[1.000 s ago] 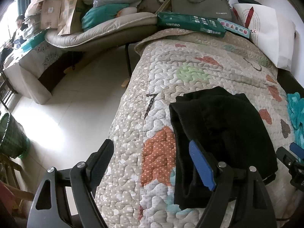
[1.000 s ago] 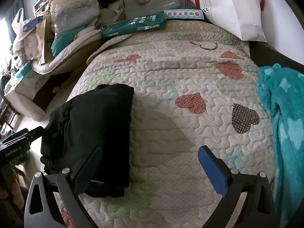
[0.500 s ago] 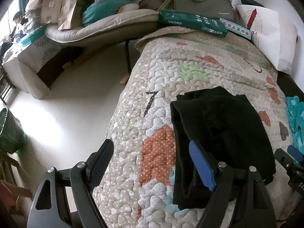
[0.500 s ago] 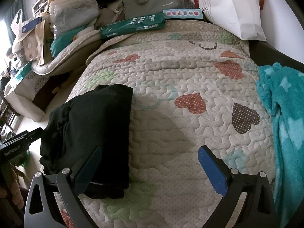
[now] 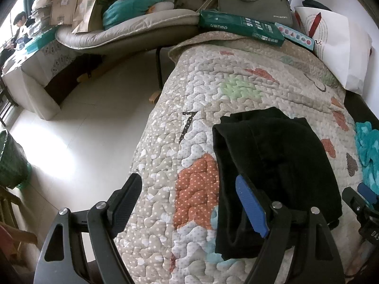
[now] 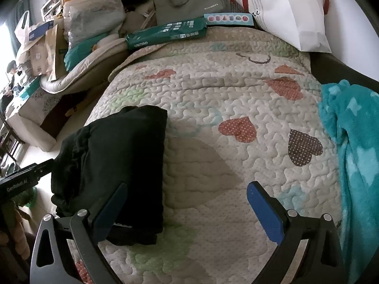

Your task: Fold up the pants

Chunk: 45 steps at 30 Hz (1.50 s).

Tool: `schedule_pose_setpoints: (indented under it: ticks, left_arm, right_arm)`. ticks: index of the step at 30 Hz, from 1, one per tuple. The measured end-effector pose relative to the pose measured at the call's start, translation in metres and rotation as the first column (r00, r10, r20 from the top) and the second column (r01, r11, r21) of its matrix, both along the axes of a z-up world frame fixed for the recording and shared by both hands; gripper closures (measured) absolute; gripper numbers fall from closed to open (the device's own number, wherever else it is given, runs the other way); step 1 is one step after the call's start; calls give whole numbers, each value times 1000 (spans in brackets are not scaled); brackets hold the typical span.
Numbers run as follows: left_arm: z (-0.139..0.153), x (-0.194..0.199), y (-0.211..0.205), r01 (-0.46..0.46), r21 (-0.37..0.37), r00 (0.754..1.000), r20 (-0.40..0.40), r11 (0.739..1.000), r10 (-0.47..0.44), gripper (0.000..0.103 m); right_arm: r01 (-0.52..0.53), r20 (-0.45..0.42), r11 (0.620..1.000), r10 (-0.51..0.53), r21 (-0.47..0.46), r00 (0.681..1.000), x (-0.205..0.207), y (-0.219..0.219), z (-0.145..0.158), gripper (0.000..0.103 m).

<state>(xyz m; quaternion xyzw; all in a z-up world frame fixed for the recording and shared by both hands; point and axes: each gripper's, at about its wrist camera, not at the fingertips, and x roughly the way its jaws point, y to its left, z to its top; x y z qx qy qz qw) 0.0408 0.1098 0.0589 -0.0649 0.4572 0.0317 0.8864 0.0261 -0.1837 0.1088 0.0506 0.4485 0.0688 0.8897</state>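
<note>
Right now both of my grippers hang over the quilted bed cover (image 6: 236, 94), a pale stitched spread scattered with orange, brown and green heart patches. My left gripper (image 5: 189, 201) stands wide, its jaws spread with nothing caught between them: below the gap lies bare quilt and one orange dotted heart (image 5: 199, 189). Its blue-padded finger (image 5: 251, 206) sits over the left edge of the folded black pants (image 5: 279, 161), but I cannot tell whether it touches the cloth.

My right gripper (image 6: 184, 203) is just as wide and empty. Its left finger (image 6: 109, 210) overlaps the near right corner of the black bundle, while the other blue finger (image 6: 265, 213) hangs over plain quilt.

The pants lie as a compact rectangular stack near the bed's left edge, close to the drop to the white tiled floor (image 5: 83, 130). In the right wrist view the gathered waistband (image 6: 75, 146) faces the floor side and the straight folded edge runs along the right.

A fluffy teal blanket (image 6: 355, 153) lies bunched along the bed's right side, well apart from the pants. At the far end a long green carton (image 6: 165, 34) and a white paper bag (image 6: 284, 11) rest by the quilt's edge.
</note>
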Motion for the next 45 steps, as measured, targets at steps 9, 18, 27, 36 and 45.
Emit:
schedule_pose_setpoints:
  ticks: [9,18,27,36,45]
  left_arm:
    - [1,-1,1,3,2,1000,11,1000,-3,22]
    - [3,-4,-7,8,44,1000,19,999,-8,22]
    - [4,-14,6,-45,18,998,42,999,44,22]
    - [2,-32,30,-148,-6,988,37,989,148,22]
    - [-2,-56,48,-241,-21,971,5,970,241,22]
  right_arm:
    - [0,-2,1000,0,3,1000,0,0,-1,1]
    - [-15,10,1000,15,-4,1000,0,1,2,1]
    - [-36,29,999,36,-1,999,-1,8,9,1]
    - [-72,45,997,71,24,996,-8,13,22,1]
    - [-91,76,995,88,42,993,-16,14,34,1]
